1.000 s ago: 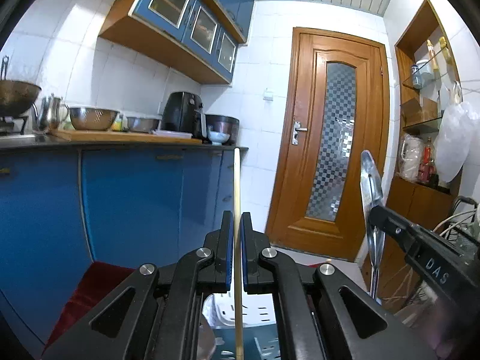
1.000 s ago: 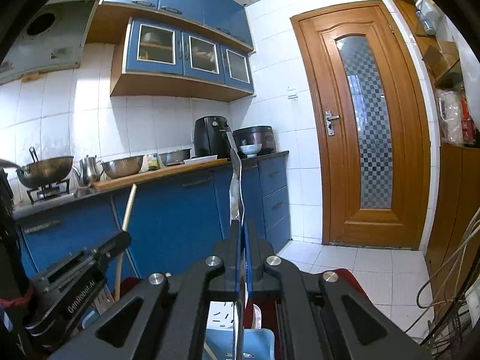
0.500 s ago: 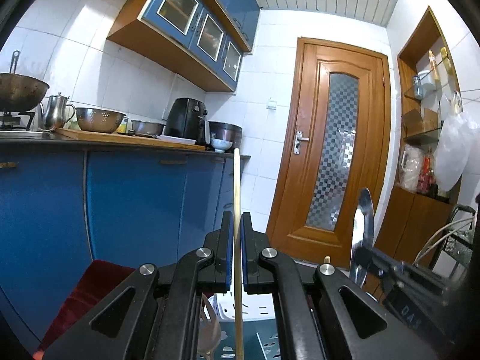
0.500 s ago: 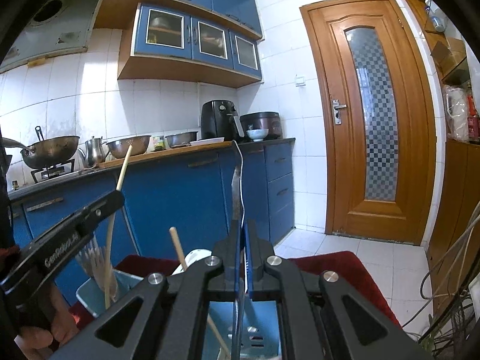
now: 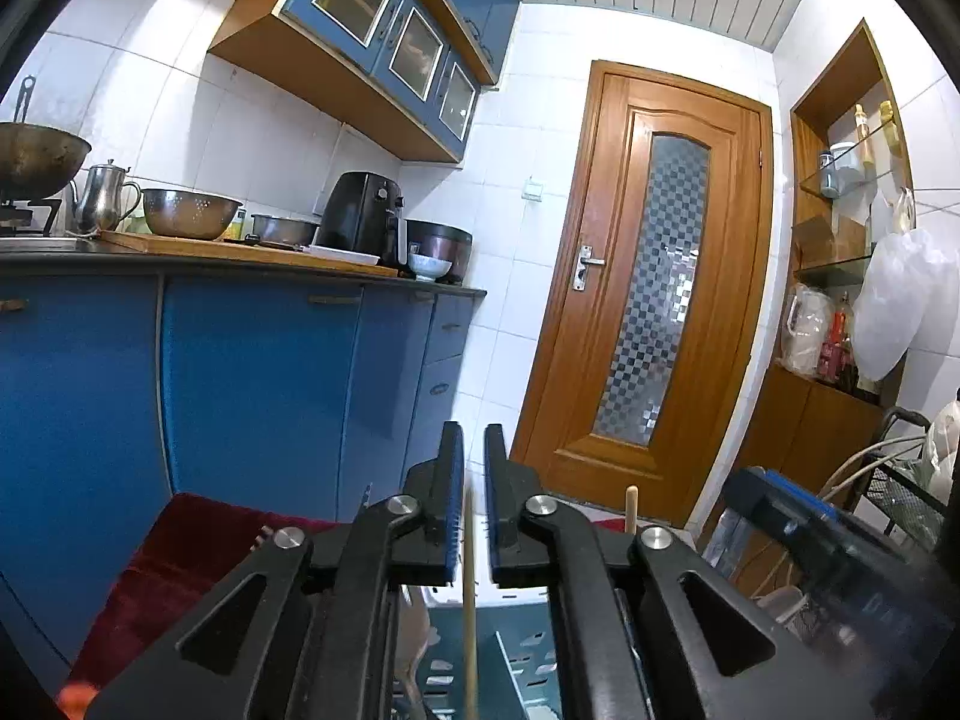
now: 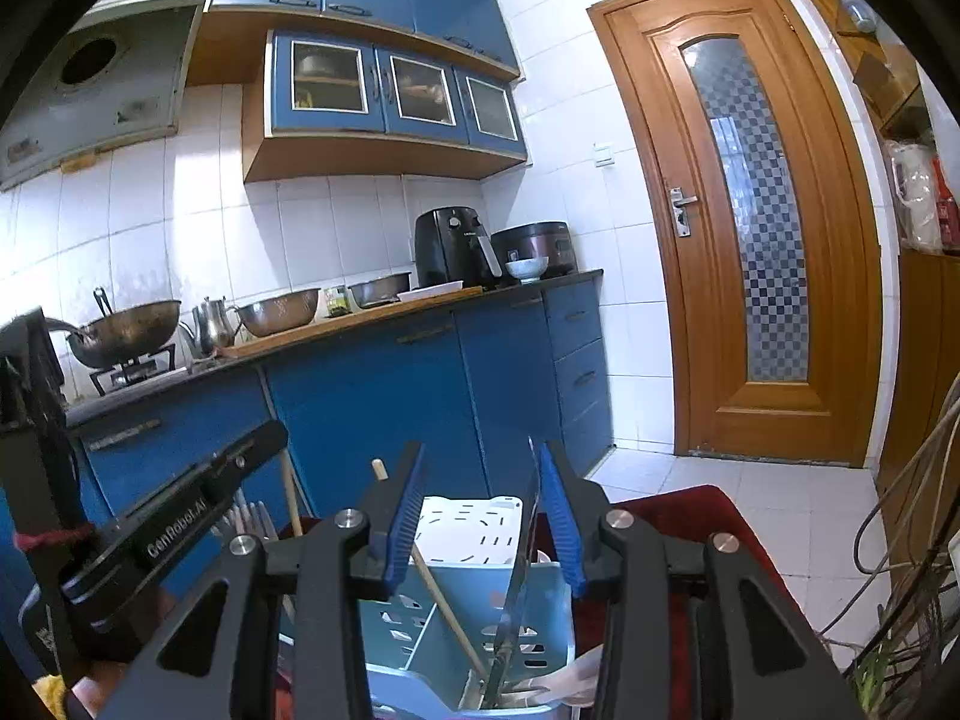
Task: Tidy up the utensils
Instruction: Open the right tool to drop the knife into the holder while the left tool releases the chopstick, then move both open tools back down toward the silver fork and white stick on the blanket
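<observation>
My left gripper [image 5: 471, 438] is opening, its jaws a narrow gap apart. A thin wooden chopstick [image 5: 468, 600] stands loose between them, its top below the fingertips, over the blue slotted utensil holder [image 5: 528, 660]. My right gripper [image 6: 480, 456] is opening too, jaws well apart. A flat metal utensil [image 6: 519, 564], seen edge on, stands in the blue holder [image 6: 420, 630] and leans by the right pad. Another wooden chopstick [image 6: 444, 600] leans in the same holder. In the right wrist view the left gripper [image 6: 180, 516] shows at lower left.
A white slotted holder [image 6: 474, 522] stands behind the blue one, on a red mat [image 6: 690, 510]. Several pale utensils [image 6: 246, 522] stick up at left. Blue cabinets [image 5: 240, 390] run along the left, a wooden door [image 5: 648, 300] ahead, and cables [image 6: 900, 570] on the right.
Both grippers came down over the holder. The chopstick slid down between the left jaws, which parted slightly. The right jaws opened wide and the metal utensil now stands in the holder.
</observation>
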The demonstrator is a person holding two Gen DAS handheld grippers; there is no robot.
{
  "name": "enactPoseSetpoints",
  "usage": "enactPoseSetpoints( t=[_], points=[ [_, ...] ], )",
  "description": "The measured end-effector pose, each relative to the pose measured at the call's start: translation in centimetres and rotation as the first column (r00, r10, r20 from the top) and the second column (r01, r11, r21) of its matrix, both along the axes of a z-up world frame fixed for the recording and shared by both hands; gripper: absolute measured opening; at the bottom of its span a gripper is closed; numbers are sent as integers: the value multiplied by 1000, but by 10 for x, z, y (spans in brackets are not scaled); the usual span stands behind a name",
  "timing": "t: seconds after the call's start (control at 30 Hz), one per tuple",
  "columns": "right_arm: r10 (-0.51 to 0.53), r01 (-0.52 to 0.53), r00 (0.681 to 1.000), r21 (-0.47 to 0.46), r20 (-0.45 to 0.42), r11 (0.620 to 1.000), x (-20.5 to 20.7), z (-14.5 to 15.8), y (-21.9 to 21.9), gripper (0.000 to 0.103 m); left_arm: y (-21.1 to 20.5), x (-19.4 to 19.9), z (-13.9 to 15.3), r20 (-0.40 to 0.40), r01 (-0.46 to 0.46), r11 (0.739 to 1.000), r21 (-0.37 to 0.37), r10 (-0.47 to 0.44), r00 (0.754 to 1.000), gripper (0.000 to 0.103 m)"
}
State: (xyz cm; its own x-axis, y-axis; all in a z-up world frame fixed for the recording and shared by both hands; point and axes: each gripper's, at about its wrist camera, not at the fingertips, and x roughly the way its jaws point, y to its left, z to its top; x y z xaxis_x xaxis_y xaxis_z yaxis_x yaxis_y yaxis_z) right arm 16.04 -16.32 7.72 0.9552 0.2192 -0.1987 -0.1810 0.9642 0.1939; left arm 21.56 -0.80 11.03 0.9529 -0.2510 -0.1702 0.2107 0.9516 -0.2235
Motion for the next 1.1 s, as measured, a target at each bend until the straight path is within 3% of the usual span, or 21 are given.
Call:
enactPoseSetpoints(
  t=[0.03, 0.07, 0.23, 0.33, 0.8, 1.1],
  points=[
    [-1, 1, 1000, 1, 1, 1000, -2, 1, -1, 41, 1, -2, 0, -5, -2, 1000, 0, 2, 1000, 20],
    [-2, 2, 1000, 1, 2, 1000, -4, 3, -1, 41, 2, -4, 0, -9, -3, 1000, -2, 3, 1000, 23],
    [-4, 4, 1000, 8, 13, 1000, -18, 13, -4, 42, 4, -17, 5, -30, 8, 1000, 11, -8, 1000, 24],
    [-2, 2, 1000, 16, 22, 1000, -27, 21, -6, 42, 6, -29, 10, -39, 13, 1000, 25, -12, 999, 31],
    [56, -55, 996, 18, -72, 998, -71, 29, -2, 42, 18, -97, 26, -151, 55, 995, 85, -41, 988, 33],
    [65, -64, 979, 12, -193, 998, -96, 2, -2, 42, 12, -124, 5, -291, 131, 990, 46, -112, 950, 34]
  ],
)
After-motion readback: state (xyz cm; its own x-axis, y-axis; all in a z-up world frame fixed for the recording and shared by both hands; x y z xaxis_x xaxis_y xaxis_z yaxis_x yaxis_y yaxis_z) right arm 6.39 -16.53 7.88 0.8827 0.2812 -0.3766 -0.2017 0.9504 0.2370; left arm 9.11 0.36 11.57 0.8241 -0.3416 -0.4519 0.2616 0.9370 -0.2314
